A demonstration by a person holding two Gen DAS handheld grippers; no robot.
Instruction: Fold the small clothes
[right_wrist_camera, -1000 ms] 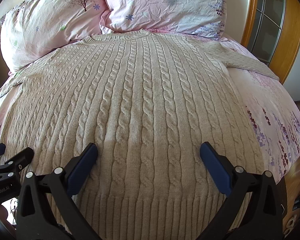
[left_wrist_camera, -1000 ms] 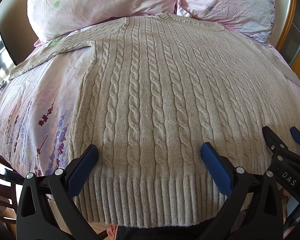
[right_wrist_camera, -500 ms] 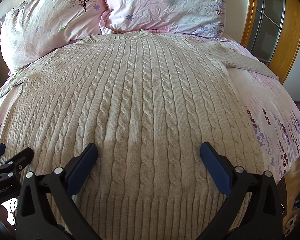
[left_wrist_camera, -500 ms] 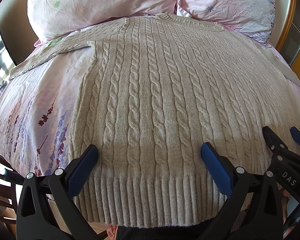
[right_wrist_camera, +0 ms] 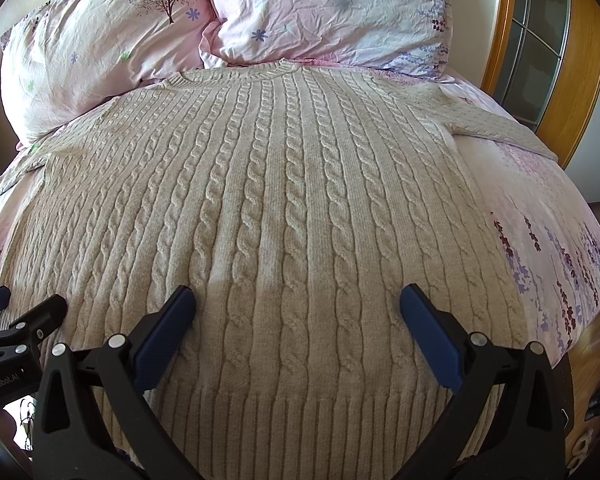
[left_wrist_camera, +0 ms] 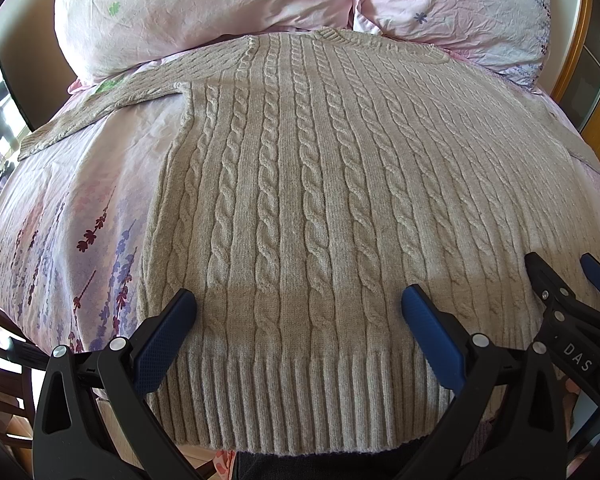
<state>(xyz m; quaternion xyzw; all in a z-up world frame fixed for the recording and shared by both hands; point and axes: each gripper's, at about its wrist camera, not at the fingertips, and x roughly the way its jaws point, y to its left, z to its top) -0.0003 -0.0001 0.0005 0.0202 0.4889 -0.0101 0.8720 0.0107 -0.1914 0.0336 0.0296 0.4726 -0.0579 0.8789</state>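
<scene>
Floral bed (left_wrist_camera: 80,208) carries flat sweater (left_wrist_camera: 300,200) below pillows (right_wrist_camera: 300,12); left claw (left_wrist_camera: 299,334), right claw (right_wrist_camera: 298,332) gape

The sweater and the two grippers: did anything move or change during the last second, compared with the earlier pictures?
Nothing visibly changed. The sweater lies spread flat on the bed as before, and the left gripper and right gripper stay open above its hem, holding nothing.
</scene>
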